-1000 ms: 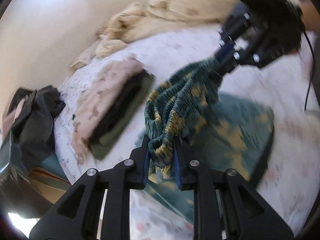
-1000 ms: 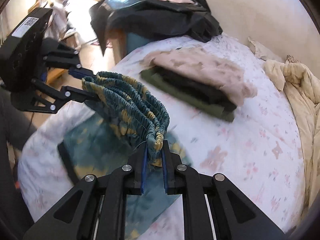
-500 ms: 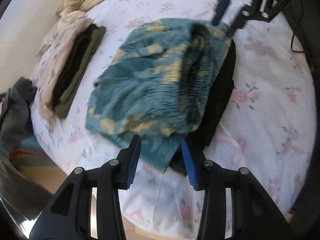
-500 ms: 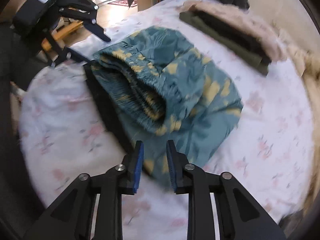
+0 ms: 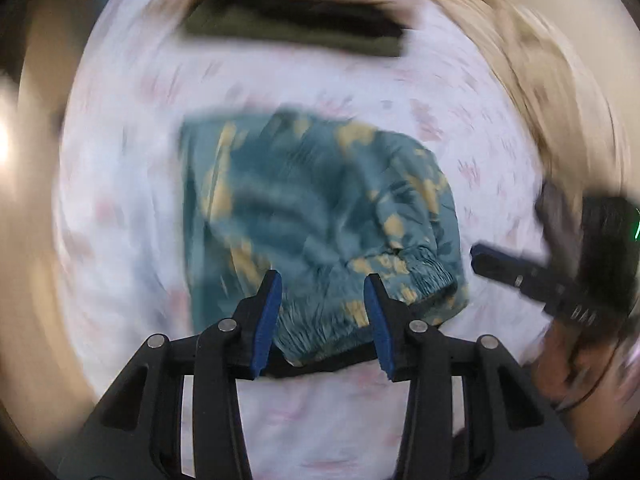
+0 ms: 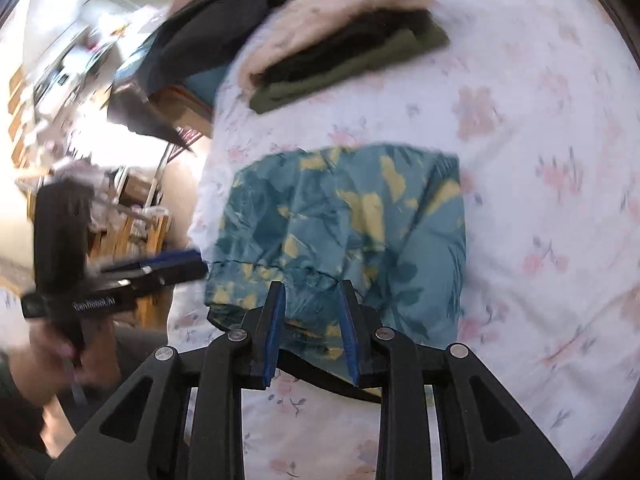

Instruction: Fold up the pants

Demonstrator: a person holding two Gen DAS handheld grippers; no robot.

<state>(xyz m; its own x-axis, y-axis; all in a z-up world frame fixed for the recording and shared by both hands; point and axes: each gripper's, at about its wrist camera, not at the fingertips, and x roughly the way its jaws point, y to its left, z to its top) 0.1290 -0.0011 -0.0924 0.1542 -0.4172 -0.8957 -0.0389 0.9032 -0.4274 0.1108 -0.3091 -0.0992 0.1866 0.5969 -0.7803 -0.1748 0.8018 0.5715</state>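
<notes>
Pants point(image 6: 352, 232) lie folded on the bed point(image 6: 540, 128), waistband at six o'clock. Left gripper point(image 5: 325, 320) and right gripper point(image 6: 311, 330) gape wide over that edge, gripping nothing.
</notes>
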